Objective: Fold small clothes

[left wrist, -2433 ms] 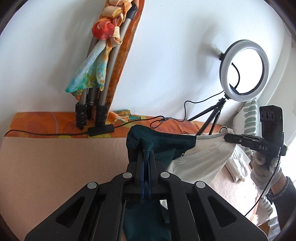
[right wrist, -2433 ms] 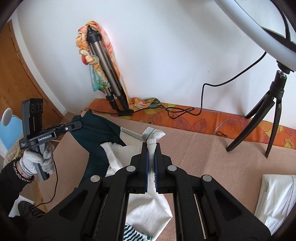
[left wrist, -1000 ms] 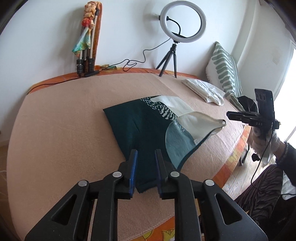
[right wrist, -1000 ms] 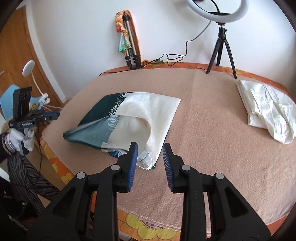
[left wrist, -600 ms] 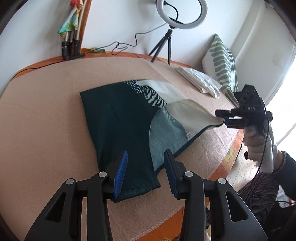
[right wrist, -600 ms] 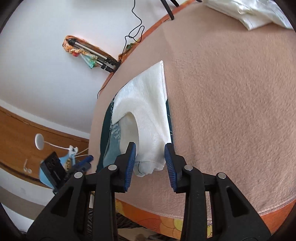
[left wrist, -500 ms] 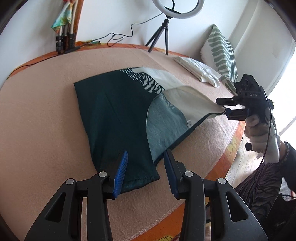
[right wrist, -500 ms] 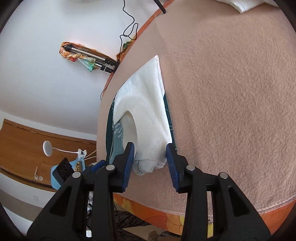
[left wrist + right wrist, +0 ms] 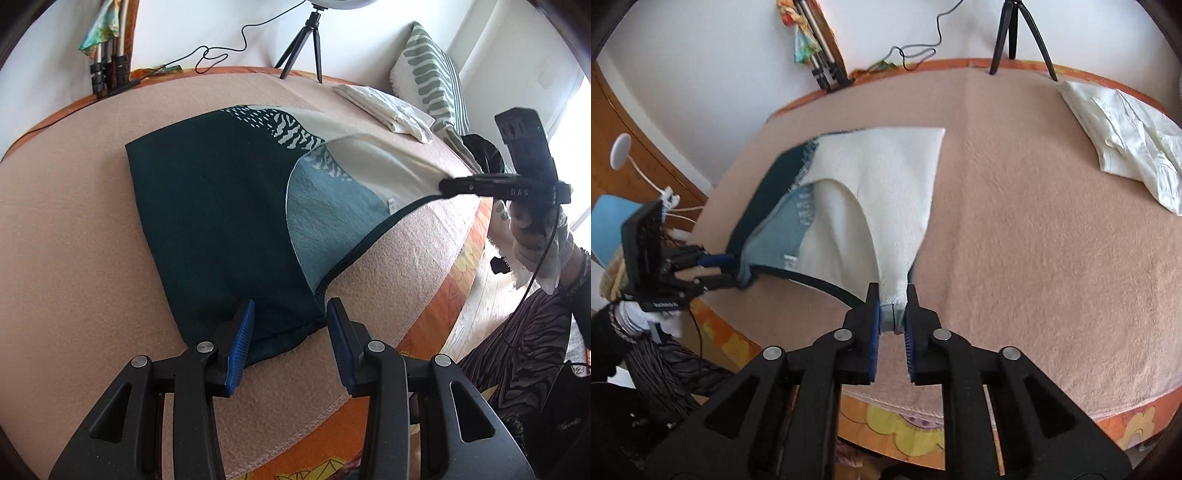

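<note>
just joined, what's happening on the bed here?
A person with a handheld gripper in each hand is folding a dark green and cream garment on the peach blanket. The right gripper is closing on the cream corner, cloth between its pads. The left gripper stands open around the dark green corner. Another white garment lies folded further back.

The garment [image 9: 207,221] lay on the blanket [image 9: 74,258], directly ahead of the left gripper [image 9: 290,332], its near corner between the jaws. The folded cloth [image 9: 1126,140] lay ahead-right of the right gripper [image 9: 892,314], the tripod [image 9: 1012,33] behind.
</note>
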